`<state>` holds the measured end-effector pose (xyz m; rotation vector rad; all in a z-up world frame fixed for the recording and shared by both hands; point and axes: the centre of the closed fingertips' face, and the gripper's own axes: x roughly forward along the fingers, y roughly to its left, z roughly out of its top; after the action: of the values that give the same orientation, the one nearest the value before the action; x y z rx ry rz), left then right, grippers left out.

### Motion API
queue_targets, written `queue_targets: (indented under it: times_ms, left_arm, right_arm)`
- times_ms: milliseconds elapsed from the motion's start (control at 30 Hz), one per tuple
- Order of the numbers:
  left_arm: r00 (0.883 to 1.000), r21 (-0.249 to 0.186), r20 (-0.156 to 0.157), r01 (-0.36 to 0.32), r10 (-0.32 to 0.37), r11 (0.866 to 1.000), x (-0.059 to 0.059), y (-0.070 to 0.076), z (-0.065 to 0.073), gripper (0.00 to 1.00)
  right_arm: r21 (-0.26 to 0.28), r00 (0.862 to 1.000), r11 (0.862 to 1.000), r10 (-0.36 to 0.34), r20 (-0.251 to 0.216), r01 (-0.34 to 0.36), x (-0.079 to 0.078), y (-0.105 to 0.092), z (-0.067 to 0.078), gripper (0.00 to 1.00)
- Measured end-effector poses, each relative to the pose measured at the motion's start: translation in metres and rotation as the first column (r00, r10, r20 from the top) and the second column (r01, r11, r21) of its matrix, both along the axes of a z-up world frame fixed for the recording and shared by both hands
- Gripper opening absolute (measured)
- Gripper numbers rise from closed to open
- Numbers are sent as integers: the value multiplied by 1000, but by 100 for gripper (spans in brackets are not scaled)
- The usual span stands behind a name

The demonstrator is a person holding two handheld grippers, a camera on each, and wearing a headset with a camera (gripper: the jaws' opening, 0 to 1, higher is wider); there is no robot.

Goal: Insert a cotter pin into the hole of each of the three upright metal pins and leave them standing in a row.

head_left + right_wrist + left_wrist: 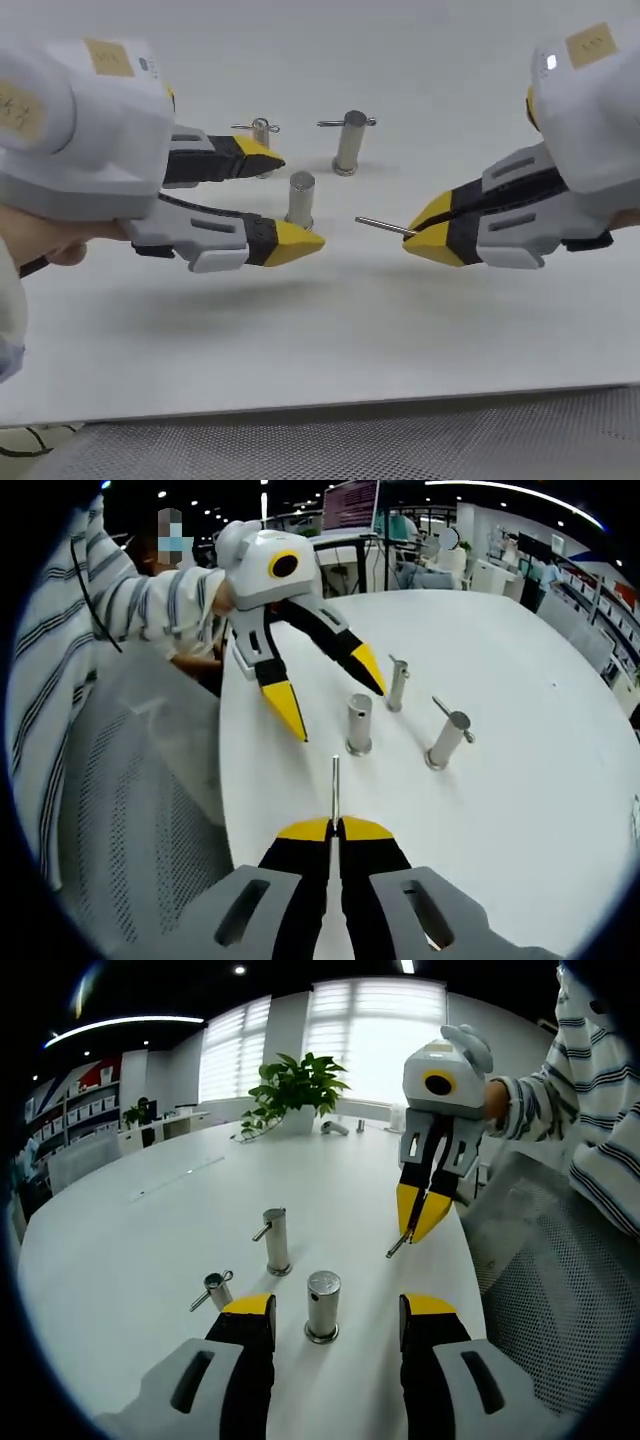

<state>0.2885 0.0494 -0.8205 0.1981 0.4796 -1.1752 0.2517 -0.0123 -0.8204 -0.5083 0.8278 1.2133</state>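
Observation:
Three upright metal pins stand on the white table (330, 340). The far left pin (262, 133) and the far right pin (350, 143) each carry a cotter pin through the top. Nearest me, the third pin (300, 200) (322, 1305) (358, 723) has nothing through it. My left gripper (292, 200) (338, 1308) is open, one jaw on each side of this pin, not touching it. My right gripper (420, 237) (335, 828) is shut on a straight cotter pin (380, 224) (335, 785), whose free end points at the near pin from the right, a short gap away.
A grey mesh surface (300, 450) lies past the table's front edge. In the left gripper view a potted plant (300, 1090) stands at the table's far end, with a striped sleeve (590, 1110) to the right. Open tabletop surrounds the pins.

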Motion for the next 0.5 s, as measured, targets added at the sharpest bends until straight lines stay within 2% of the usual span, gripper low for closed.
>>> queue_targets:
  times_ms: [167,233,500]
  left_arm:
    - [1000,16,-5,-20,20,1000,4,-1,-7,48]
    - [1000,13,-9,-29,29,1000,5,-3,-8,44]
    - [998,13,-54,-36,37,999,11,0,-26,35]
  right_arm:
    - [-1,1000,1000,-8,4,8,6,1,-1,3]
    - [-2,1000,1000,-9,5,9,8,3,-2,3]
    - [-13,1000,1000,-4,14,4,16,4,-8,3]
